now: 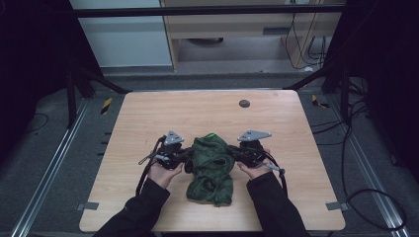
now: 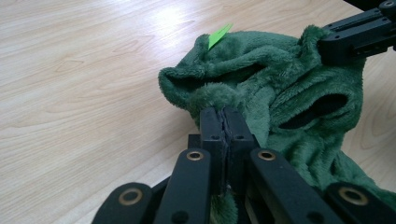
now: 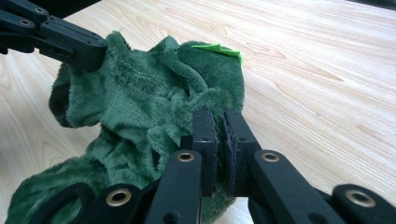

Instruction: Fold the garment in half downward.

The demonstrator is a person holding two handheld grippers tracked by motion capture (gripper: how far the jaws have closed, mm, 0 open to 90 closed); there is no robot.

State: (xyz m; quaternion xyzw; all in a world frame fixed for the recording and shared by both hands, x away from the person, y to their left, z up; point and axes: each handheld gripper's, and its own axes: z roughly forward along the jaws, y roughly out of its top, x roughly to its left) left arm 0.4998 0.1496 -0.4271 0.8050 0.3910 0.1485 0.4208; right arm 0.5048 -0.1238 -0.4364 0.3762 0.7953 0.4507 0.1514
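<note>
A dark green fleece garment lies bunched in the middle of the wooden table, a bright green tag at its far edge. My left gripper is at its left side, jaws shut on a fold of the fleece. My right gripper is at its right side, also shut on a fold. In the left gripper view the right gripper's jaws pinch the far edge. The right gripper view shows the left gripper biting the cloth. The near end of the garment rests on the table.
A small dark round mark sits on the tabletop toward the far edge. Black frame legs stand at the back corners, and cables trail on the floor to the right. Bare wood surrounds the garment.
</note>
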